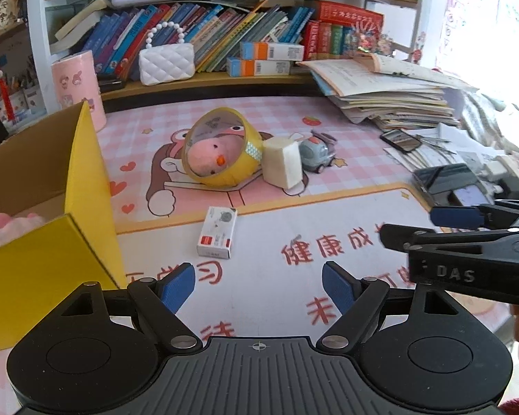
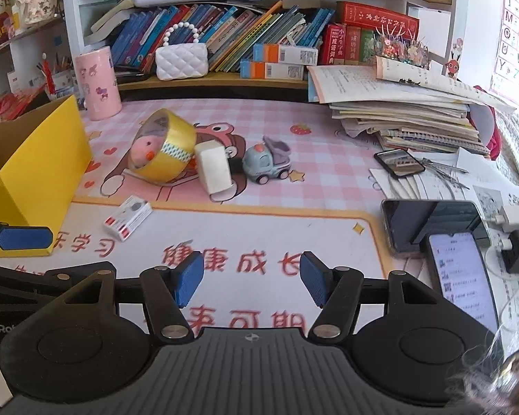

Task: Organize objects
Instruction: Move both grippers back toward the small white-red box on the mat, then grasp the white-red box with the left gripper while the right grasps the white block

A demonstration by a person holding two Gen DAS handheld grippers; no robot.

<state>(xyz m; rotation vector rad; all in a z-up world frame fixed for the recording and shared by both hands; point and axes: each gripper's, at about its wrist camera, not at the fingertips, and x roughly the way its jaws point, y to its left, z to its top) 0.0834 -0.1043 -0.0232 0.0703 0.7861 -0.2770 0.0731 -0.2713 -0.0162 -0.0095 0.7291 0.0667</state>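
Note:
On the pink desk mat a yellow tape roll [image 1: 221,148] [image 2: 164,145] leans on its side with a pink plush chick [image 1: 209,159] [image 2: 143,154] inside it. A white block [image 1: 282,160] [image 2: 212,169] stands beside it, then a small grey toy truck [image 1: 316,154] [image 2: 266,162]. A small white carton [image 1: 218,231] [image 2: 128,218] lies nearer. An open yellow cardboard box [image 1: 52,242] [image 2: 34,166] stands at the left with something pink inside. My left gripper [image 1: 259,287] hangs open above the mat, nothing between its blue pads. My right gripper [image 2: 252,278] is open too and holds nothing.
Bookshelf with books, a white quilted purse [image 1: 166,62] [image 2: 181,60] and a pink cylinder holder [image 1: 81,86] [image 2: 98,83] lines the back. A tall stack of workbooks [image 2: 408,114] fills the right. Phones [image 2: 432,224], a charger and papers crowd the near right.

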